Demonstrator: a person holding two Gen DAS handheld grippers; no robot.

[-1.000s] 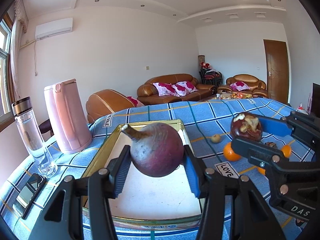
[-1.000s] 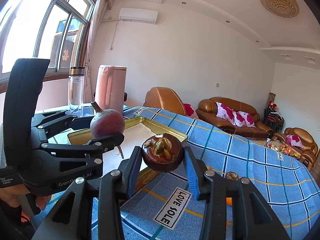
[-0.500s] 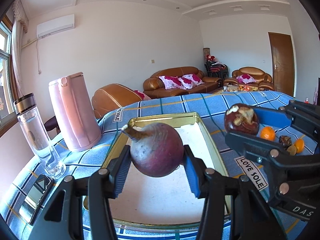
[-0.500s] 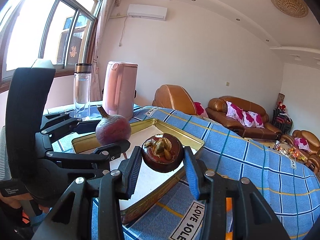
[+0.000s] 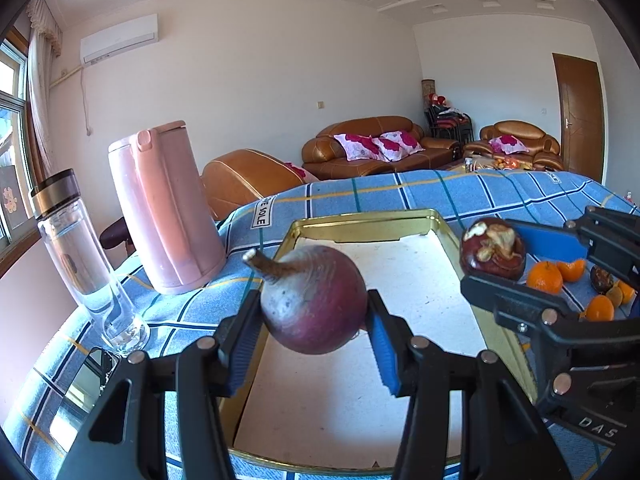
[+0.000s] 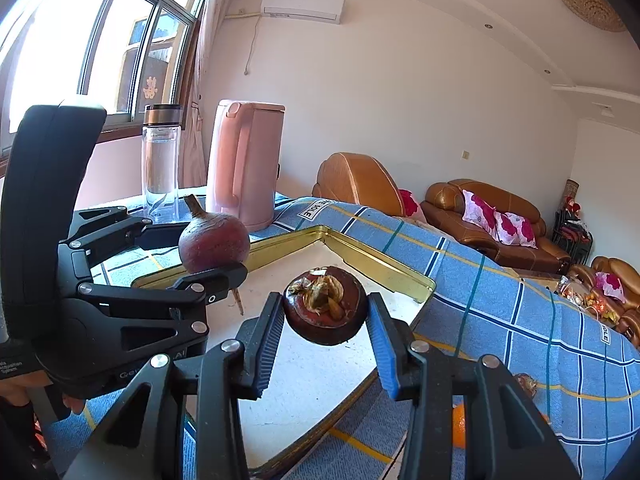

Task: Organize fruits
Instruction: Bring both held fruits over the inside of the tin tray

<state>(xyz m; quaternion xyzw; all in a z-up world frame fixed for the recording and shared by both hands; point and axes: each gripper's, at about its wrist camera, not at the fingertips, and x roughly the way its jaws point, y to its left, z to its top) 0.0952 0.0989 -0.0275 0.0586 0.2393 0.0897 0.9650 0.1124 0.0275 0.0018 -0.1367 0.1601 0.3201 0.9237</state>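
Left gripper, closed on a round purple beet with a stubby stalk pointing up and left, held in the air above a gold-rimmed tray. Right gripper, likewise closed on a dark mangosteen, dried leafy cap facing the camera, raised over the tray's right side. Inside the tray, only a bare white floor within low gold walls. On the blue checked tablecloth to the right of the tray, a loose cluster of small oranges and a few darker fruits, partly hidden behind the right gripper. To the left of the tray, a pink kettle standing upright, lid shut. Beside it, a clear bottle with a dark cap, contents impossible to tell.
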